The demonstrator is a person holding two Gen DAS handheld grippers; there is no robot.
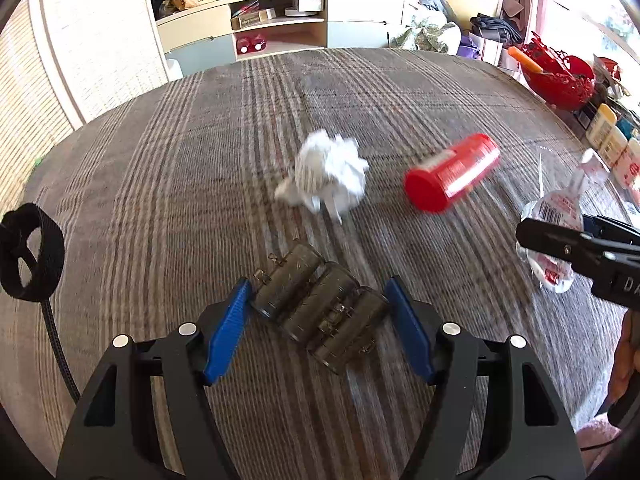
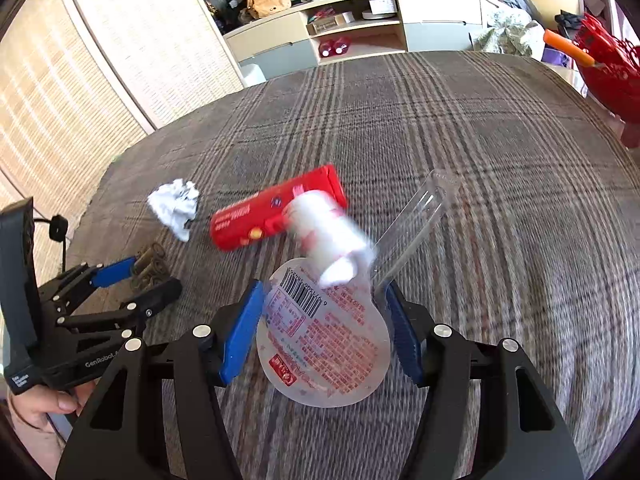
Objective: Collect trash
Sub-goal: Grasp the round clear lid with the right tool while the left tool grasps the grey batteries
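My left gripper is shut on a ridged, brownish clear plastic tray, its blue pads against the tray's two ends on the plaid cloth. The right wrist view shows this gripper and tray at the left. My right gripper is shut on a crumpled clear plastic cup with a printed barcode lid, seen at the right edge of the left wrist view as gripper and cup. A crumpled white paper ball and a red tube lie loose between the grippers.
The plaid-covered table reaches back toward a shelf unit. A red basket and several small bottles crowd the right edge. A black strap and cable hang at the left. A hand grips the left tool.
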